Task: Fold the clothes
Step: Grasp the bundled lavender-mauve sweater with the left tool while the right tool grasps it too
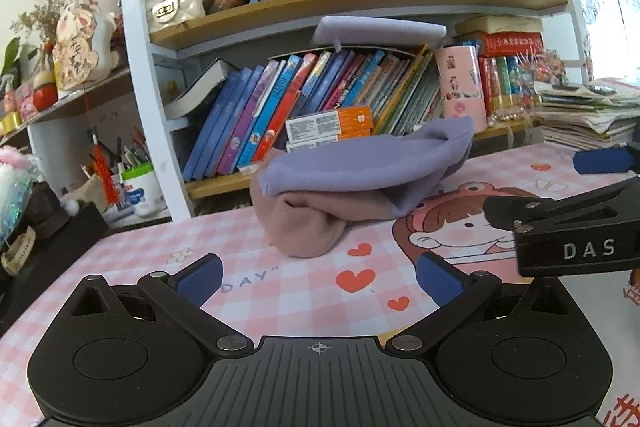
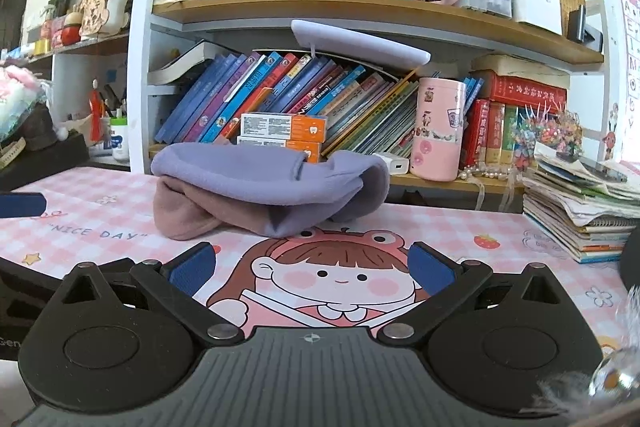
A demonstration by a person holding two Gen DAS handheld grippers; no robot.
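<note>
Lying ahead of both tools, the folded lilac and mauve fleece garment (image 1: 352,187) sits as a soft bundle on the pink checked cartoon-printed bench (image 1: 280,279), its long axis running left to right across the view, lilac layer on top, mauve layer beneath. The left hand-held gripper (image 1: 318,277) has its blue-padded fingers (image 1: 200,279) spread wide and empty, with bare bench between it and the bundle. The right hand-held gripper (image 2: 310,265) is equally wide and holds nothing; the garment (image 2: 268,183) lies ahead and slightly left of it. Behind the bundle, close by, stands the white-framed wooden bookshelf (image 2: 360,7). A stack of papers and notebooks (image 2: 580,203) bounds the bench to the right hand-held gripper's right. The bench's near-left area is open.
</note>
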